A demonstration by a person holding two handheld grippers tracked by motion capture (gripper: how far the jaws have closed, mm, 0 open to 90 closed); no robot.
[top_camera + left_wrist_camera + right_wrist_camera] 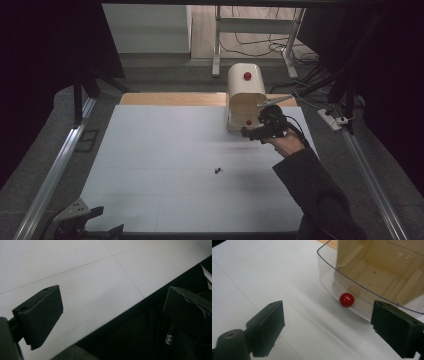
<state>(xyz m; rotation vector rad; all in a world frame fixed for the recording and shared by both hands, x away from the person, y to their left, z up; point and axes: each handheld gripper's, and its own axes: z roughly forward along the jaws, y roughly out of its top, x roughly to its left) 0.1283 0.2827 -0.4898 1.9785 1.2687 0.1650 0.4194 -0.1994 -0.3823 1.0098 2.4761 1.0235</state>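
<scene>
A white table [165,165] stands in a dark room with cables on the floor behind. The right gripper [327,325], jaws wide and empty, faces the cream box [245,95] and its red knob [346,300]. The left gripper [112,315] rests wide open, empty, at the table's near edge.

Dim, grainy frames; dark surroundings

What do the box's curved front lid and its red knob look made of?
The lid looks like clear, glossy plastic: the cream box interior shows through it. The red knob looks like hard, polished plastic, judging by its bright highlight, though painted wood is possible.
</scene>
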